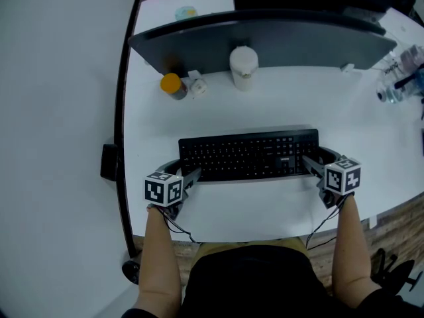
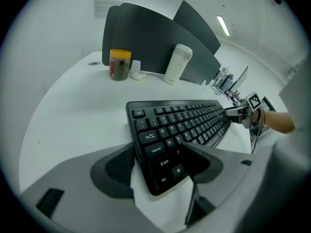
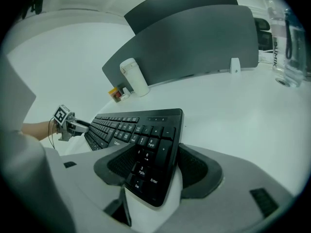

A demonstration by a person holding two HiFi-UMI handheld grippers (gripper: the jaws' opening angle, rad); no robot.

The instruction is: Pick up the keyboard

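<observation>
A black keyboard (image 1: 248, 154) lies flat on the white desk (image 1: 278, 105) in front of me. My left gripper (image 1: 180, 171) straddles its left end. In the left gripper view the keyboard (image 2: 184, 123) sits between that gripper's (image 2: 160, 161) jaws, with one pad against the back edge and the other over the front edge. My right gripper (image 1: 317, 159) holds the numpad end the same way. In the right gripper view both pads of that gripper (image 3: 153, 166) lie against the keyboard (image 3: 141, 135). Each gripper shows far off in the other's view: the right gripper (image 2: 238, 111) and the left gripper (image 3: 73, 125).
A dark curved panel (image 1: 265, 42) stands across the back of the desk. In front of it are a white bottle (image 1: 243, 67), an orange-lidded jar (image 1: 172, 85) and a small white object (image 1: 197, 85). Clear bottles (image 1: 401, 78) stand at the far right. The desk's left edge (image 1: 121, 111) is close.
</observation>
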